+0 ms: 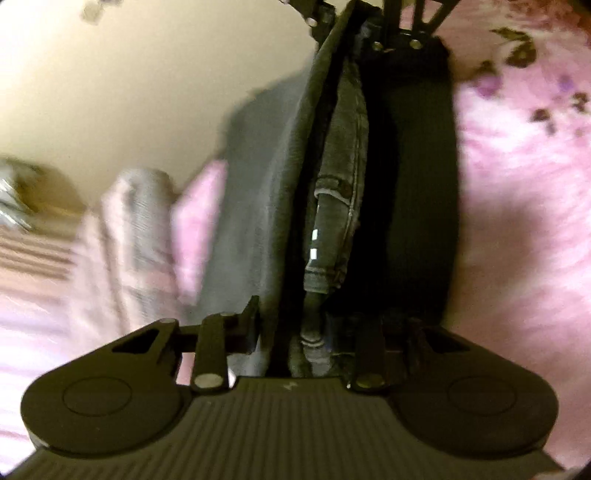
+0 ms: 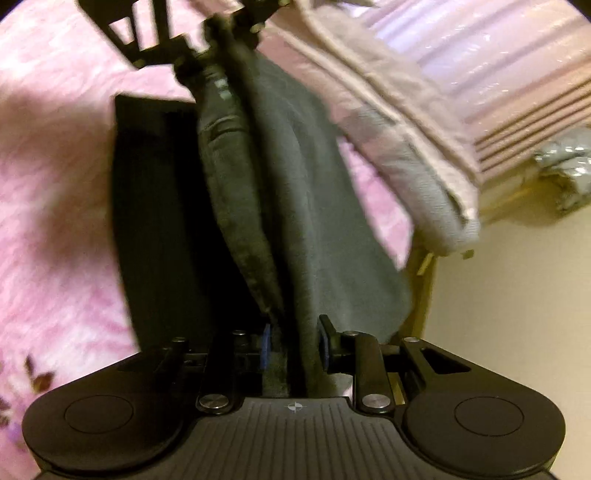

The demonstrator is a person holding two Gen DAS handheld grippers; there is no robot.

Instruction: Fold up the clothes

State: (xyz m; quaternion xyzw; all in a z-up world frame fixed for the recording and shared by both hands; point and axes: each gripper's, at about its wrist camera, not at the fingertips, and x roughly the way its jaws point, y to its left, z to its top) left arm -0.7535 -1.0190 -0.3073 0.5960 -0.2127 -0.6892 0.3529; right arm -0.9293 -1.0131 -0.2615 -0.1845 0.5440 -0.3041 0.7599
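Observation:
A pair of dark grey jeans [image 1: 343, 155] hangs stretched between my two grippers above a pink bedspread [image 1: 517, 206]. My left gripper [image 1: 306, 332] is shut on one end of the waistband. The right gripper shows at the top of the left wrist view [image 1: 373, 33]. In the right wrist view my right gripper [image 2: 295, 339] is shut on the jeans [image 2: 288, 184], and the left gripper [image 2: 218, 40] grips the far end. The cloth hangs folded lengthwise, its lower part hidden.
A folded pale pink and grey garment [image 2: 406, 147] lies on the bed near the edge, also seen in the left wrist view [image 1: 136, 229]. A striped pillow [image 2: 517, 110] lies beyond it. Cream floor [image 1: 129, 92] lies beside the bed.

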